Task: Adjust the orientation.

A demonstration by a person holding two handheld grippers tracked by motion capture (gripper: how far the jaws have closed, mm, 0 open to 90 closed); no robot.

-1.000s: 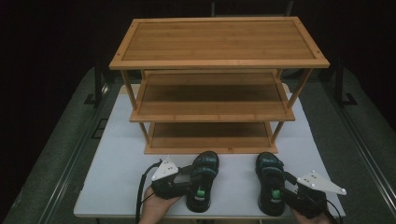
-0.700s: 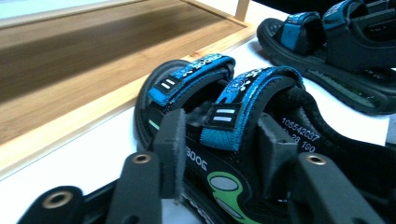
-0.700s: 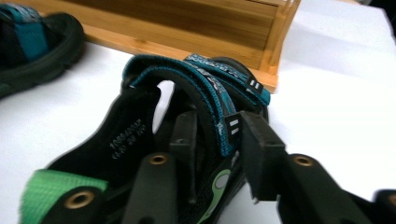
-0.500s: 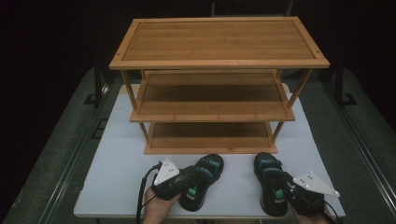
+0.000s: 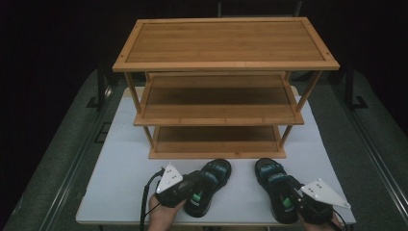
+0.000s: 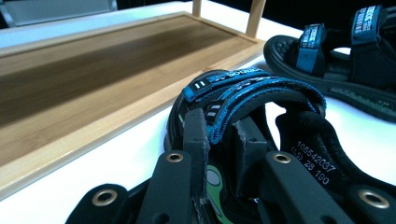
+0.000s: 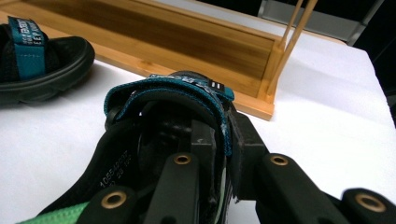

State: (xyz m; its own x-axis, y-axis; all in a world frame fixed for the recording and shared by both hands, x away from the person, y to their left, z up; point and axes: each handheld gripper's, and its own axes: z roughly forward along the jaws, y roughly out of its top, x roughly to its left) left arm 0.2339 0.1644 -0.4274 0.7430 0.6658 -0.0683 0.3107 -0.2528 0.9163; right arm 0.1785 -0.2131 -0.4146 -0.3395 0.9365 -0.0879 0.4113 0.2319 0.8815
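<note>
Two black sandals with teal straps lie on the white table (image 5: 120,183) in front of a wooden rack. My left gripper (image 5: 195,192) is shut on the strap of the left sandal (image 5: 214,175), whose toe points up and to the right. In the left gripper view the jaws pinch that teal strap (image 6: 243,88) at my left gripper (image 6: 222,140). My right gripper (image 5: 288,199) is shut on the strap of the right sandal (image 5: 269,178). The right gripper view shows the strap (image 7: 163,91) clamped at my right gripper (image 7: 224,137).
A three-tier bamboo rack (image 5: 226,41) stands on the table behind the sandals, its shelves bare. Its bottom shelf (image 6: 93,79) lies just beyond the toes, with thin corner posts (image 7: 285,37). The table's front edge is close under my hands.
The left sandal has swung so its toe points toward the right, with my left gripper turning behind it. The right sandal and gripper have shifted slightly left and forward.
</note>
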